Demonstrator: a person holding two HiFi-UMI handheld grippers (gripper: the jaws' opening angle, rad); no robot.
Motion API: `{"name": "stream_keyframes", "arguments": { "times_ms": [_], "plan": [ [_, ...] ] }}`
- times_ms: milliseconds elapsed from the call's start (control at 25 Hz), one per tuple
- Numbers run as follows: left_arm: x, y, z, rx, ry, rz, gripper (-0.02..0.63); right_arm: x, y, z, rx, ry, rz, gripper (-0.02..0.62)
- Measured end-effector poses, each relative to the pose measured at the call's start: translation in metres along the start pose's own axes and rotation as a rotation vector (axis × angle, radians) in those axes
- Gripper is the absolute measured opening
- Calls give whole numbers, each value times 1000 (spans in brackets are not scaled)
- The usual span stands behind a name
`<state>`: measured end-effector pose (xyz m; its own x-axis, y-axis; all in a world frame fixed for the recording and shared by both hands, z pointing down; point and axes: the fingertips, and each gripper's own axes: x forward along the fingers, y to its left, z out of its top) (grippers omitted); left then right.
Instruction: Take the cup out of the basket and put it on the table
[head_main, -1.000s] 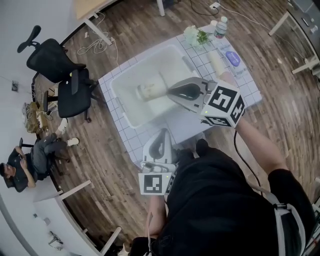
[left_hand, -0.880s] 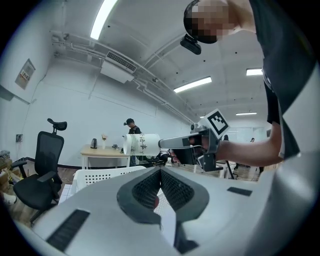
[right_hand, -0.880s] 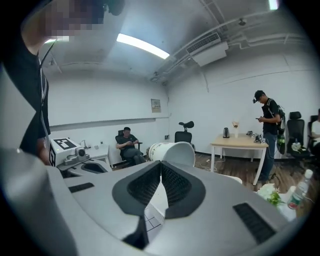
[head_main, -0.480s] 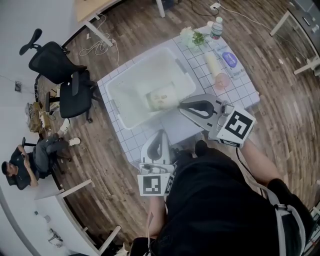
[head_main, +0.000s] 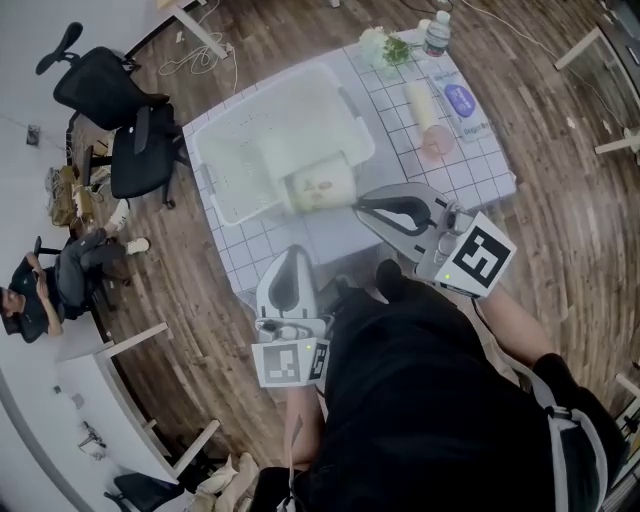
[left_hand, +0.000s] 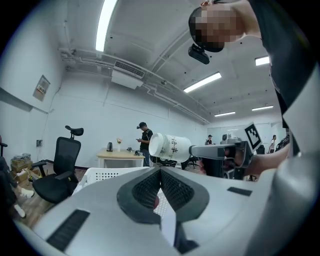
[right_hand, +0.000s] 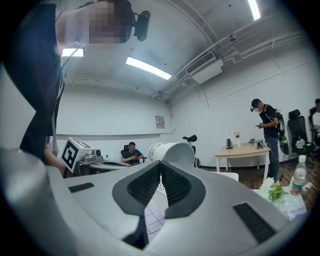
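Right tool (head_main: 360, 203) pinches the cup (head_main: 322, 185) by its rim, sideways above the basket (head_main: 225, 175) edge; next I'd swing it over bare counter (head_main: 242, 252), upright it.

A smooth white printed cup (head_main: 322, 185) shows faint sheen; matt white perforated plastic basket (head_main: 225, 165); matt white grid-lined counter (head_main: 470, 170); slightly glossy brown wood-plank floor (head_main: 560, 250).

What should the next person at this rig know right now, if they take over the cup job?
Left gripper: shut, empty, at the near edge of the table.
Right gripper: shut on the rim of the cup, which hangs sideways in the air, about over the near edge of the basket.
Done: cup lifted out of the basket.
Left to do: carry it clear and set it on the table.
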<state>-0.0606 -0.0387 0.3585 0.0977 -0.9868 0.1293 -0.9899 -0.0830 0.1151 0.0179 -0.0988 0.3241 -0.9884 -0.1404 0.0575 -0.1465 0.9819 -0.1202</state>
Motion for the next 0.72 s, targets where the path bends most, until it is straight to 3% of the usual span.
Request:
{"name": "stream_keyframes", "arguments": {
  "times_ms": [400, 720],
  "plan": [
    [-58, 3, 5, 41, -35, 5, 9, -19, 46, -3, 18, -42, -51, 26],
    [-117, 10, -4, 12, -42, -4, 9, -24, 109, -22, 25, 19, -47, 26]
  ]
}}
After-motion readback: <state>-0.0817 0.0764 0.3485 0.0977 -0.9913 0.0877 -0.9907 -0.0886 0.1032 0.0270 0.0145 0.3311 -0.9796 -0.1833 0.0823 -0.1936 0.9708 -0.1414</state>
